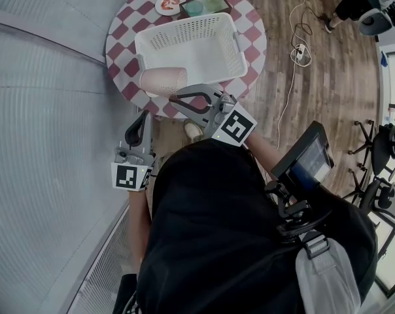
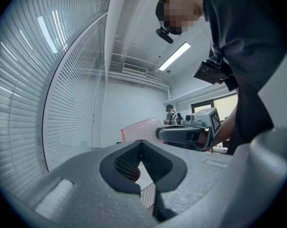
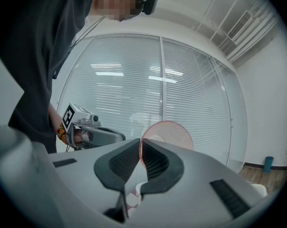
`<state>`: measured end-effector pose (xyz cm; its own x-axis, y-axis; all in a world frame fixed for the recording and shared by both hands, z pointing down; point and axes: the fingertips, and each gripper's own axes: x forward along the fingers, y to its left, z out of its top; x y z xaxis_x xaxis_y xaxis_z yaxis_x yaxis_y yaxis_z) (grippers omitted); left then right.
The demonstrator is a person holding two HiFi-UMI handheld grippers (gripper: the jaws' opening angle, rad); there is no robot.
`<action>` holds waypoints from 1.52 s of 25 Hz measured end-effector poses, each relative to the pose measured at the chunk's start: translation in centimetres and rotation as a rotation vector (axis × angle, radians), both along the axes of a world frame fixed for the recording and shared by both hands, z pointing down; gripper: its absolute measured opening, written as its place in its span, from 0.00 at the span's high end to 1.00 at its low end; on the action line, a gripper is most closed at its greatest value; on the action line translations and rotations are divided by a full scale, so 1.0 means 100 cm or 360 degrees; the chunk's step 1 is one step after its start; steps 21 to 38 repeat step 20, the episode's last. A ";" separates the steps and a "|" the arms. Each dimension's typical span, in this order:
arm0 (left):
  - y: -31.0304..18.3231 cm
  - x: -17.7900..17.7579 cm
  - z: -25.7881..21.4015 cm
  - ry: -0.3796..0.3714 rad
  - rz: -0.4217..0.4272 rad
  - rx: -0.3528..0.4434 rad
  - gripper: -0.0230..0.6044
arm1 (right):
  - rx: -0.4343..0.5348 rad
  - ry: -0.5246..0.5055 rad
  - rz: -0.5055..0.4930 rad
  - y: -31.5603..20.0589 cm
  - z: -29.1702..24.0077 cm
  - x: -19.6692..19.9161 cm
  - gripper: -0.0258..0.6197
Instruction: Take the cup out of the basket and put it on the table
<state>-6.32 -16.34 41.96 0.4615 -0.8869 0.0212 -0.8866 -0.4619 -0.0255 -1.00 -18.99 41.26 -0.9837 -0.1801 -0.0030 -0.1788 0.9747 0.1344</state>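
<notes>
– One pink cup (image 1: 162, 80) lies sideways just outside the basket's (image 1: 188, 51) near corner, over the checked counter's (image 1: 125, 31) edge.
– Held?
– The right hand-held gripper (image 1: 173, 97) points level and pinches its rim. The left hand-held gripper (image 1: 145, 114) hangs lower, off the counter, jaws pressed together, empty.
– Around?
– Wooden floor (image 1: 315, 97), slatted blinds (image 1: 47, 110); a plate (image 1: 169, 4) and a tray (image 1: 204, 5) behind the basket.

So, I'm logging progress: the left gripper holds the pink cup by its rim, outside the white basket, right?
No, the right gripper holds it, not the left. The right gripper view shows its jaws shut on the rim of the pink cup, outside the white basket; the left gripper is empty.
</notes>
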 end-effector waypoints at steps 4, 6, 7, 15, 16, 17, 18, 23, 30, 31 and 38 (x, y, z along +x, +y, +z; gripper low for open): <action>0.001 0.002 0.002 0.0003 0.0001 -0.0001 0.96 | 0.0011 0.0011 0.0000 0.000 0.002 0.001 0.92; 0.002 0.003 0.003 0.0005 -0.0001 -0.0006 0.96 | 0.0010 0.0009 0.0002 -0.001 0.003 0.001 0.92; 0.002 0.003 0.004 0.0006 -0.0002 -0.0010 0.96 | 0.0008 0.0012 0.0002 -0.001 0.003 0.001 0.92; 0.002 0.002 0.005 0.0013 -0.0004 -0.0014 0.96 | 0.0021 0.0036 -0.0001 0.001 0.006 0.002 0.92; 0.002 0.002 0.005 0.0012 -0.0005 -0.0015 0.96 | 0.0019 0.0041 -0.0001 0.001 0.006 0.002 0.92; 0.002 0.002 0.006 0.0011 -0.0007 -0.0017 0.96 | 0.0016 0.0045 -0.0001 0.001 0.007 0.002 0.92; 0.003 0.002 0.006 0.0009 -0.0009 -0.0021 0.96 | 0.0014 0.0045 0.0000 0.002 0.007 0.002 0.92; 0.004 0.001 0.007 0.0007 -0.0013 -0.0028 0.96 | 0.0011 0.0041 0.0001 0.002 0.007 0.002 0.92; 0.004 0.001 0.007 0.0007 -0.0013 -0.0028 0.96 | 0.0011 0.0041 0.0001 0.002 0.007 0.002 0.92; 0.004 0.001 0.007 0.0007 -0.0013 -0.0028 0.96 | 0.0011 0.0041 0.0001 0.002 0.007 0.002 0.92; 0.004 0.001 0.007 0.0007 -0.0013 -0.0028 0.96 | 0.0011 0.0041 0.0001 0.002 0.007 0.002 0.92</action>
